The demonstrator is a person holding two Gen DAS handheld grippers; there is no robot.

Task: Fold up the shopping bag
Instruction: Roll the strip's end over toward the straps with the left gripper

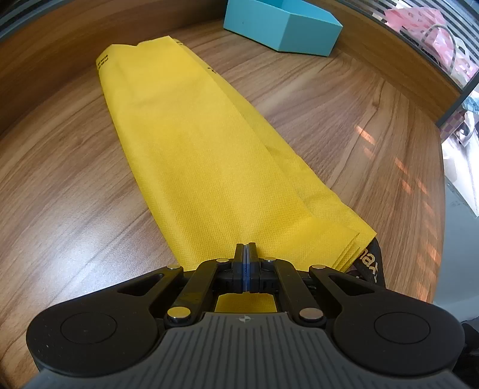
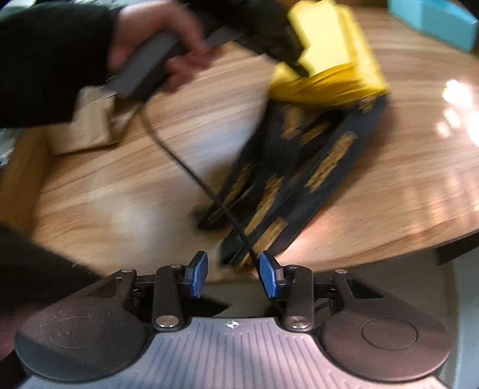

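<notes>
The yellow shopping bag point(image 1: 197, 155) lies folded lengthwise into a long strip on the wooden table point(image 1: 60, 179). My left gripper point(image 1: 245, 248) is shut, and its tips rest on the bag's near end. A black handle strap point(image 1: 369, 263) with yellow lettering sticks out at the right. The right wrist view is blurred. In it, the bag point(image 2: 332, 59) sits at the upper right and its black handles point(image 2: 287, 167) spread toward me. My right gripper point(image 2: 235, 270) is open, with the strap ends just ahead of its blue pads point(image 2: 200, 273) and untouched by them.
A teal box point(image 1: 281, 24) stands beyond the bag's far end. A person's hand point(image 2: 155, 57) in a dark sleeve holds the other gripper's grey handle. A black cable point(image 2: 185, 167) runs from it across the straps. A beige package point(image 2: 86, 125) lies at the left. The table edge point(image 2: 419, 239) is close on the right.
</notes>
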